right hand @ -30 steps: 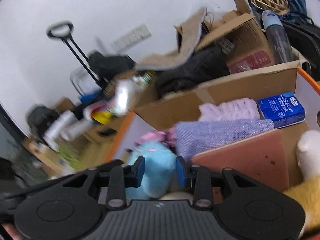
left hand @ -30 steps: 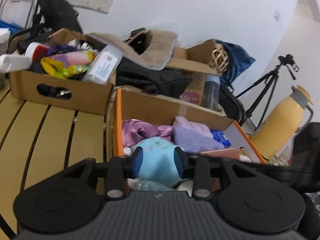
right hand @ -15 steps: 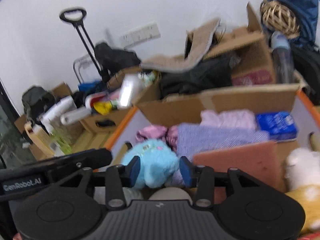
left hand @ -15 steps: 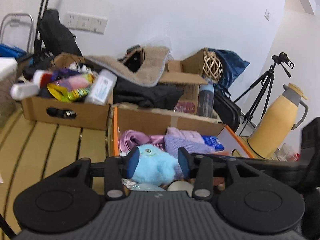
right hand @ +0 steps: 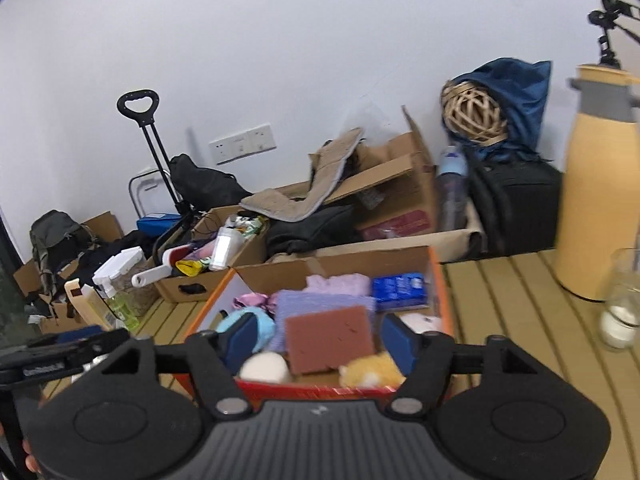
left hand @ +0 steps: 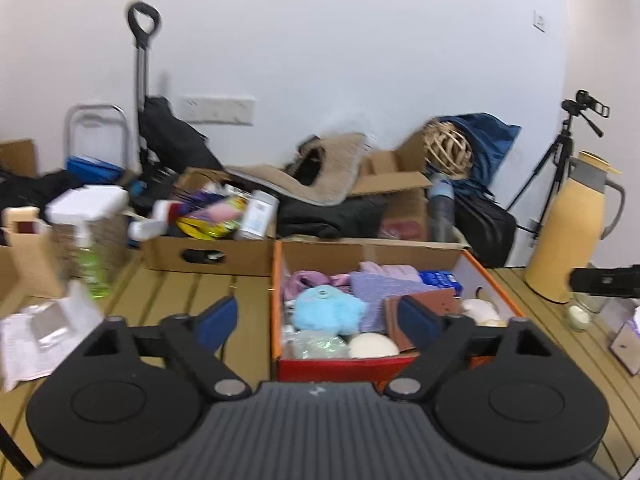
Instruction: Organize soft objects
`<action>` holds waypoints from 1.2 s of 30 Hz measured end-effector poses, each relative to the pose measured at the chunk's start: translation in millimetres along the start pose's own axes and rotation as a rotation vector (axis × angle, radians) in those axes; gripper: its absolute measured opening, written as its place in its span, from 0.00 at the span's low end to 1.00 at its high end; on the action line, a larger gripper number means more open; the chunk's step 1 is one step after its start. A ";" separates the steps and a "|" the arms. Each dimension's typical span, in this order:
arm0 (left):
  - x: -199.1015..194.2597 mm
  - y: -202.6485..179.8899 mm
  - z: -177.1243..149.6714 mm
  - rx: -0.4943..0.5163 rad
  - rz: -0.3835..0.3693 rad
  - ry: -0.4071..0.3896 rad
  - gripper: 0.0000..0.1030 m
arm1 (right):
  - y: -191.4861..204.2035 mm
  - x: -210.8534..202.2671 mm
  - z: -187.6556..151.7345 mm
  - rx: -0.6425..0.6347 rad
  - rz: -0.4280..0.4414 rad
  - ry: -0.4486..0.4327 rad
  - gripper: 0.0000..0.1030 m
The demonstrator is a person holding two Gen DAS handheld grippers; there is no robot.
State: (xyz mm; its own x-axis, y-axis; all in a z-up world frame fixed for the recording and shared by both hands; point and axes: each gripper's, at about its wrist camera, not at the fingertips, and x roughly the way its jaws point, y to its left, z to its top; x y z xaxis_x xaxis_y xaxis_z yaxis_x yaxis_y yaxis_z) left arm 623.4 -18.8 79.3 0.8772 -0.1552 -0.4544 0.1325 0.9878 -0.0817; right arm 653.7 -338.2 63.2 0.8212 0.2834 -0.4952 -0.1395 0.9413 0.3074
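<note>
The fluffy light-blue plush toy lay inside the orange-edged cardboard box, toward its left wall, with a lilac knitted cloth beside it, a brown rectangular sponge standing further right, and a cream-white ball near the front edge. A small yellow plush sat at the box's front right corner.

Both tools were free of everything. The left tool had its blue pads spreading wide, nothing between them, and the right tool was likewise opening and empty, hovering just short of the box.

From where I stood, the drop looked finished, so the sensible move was to clear the box rim fully before swinging toward another item. The slatted wooden tabletop around the box was cluttered: a green spray bottle on the left, a yellow thermos jug and a glass jar on the right. I would keep the elbows high near that glass.
</note>
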 end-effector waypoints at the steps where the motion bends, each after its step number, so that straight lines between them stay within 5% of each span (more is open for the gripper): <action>1: -7.3 -2.5 -2.5 0.009 0.009 -0.002 0.90 | -2.8 -8.3 -2.6 0.005 -0.004 -0.007 0.72; 4: -27.9 -10.5 -9.3 0.037 0.028 -0.012 0.93 | -4.9 -32.7 -12.2 -0.012 -0.036 -0.031 0.82; 14: -109.8 -24.4 -37.1 0.038 0.051 -0.127 0.99 | 4.0 -91.9 -52.2 -0.058 -0.080 -0.072 0.83; 20: -187.3 -36.9 -73.1 0.049 0.087 -0.231 1.00 | 28.1 -156.5 -87.6 -0.111 -0.096 -0.173 0.84; 32: -338.9 -51.4 -178.5 0.101 0.078 -0.362 1.00 | 74.4 -282.5 -210.7 -0.220 -0.080 -0.280 0.87; 36: -377.2 -54.4 -205.6 0.066 0.082 -0.372 1.00 | 92.4 -321.9 -249.2 -0.251 -0.066 -0.296 0.96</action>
State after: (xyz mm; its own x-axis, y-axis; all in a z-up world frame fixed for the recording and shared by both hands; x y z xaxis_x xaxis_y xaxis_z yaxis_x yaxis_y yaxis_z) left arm 190.5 -16.4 72.7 0.9920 -0.0730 -0.1034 0.0738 0.9973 0.0042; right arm 238.6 -296.8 48.6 0.9518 0.1900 -0.2407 -0.1817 0.9817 0.0564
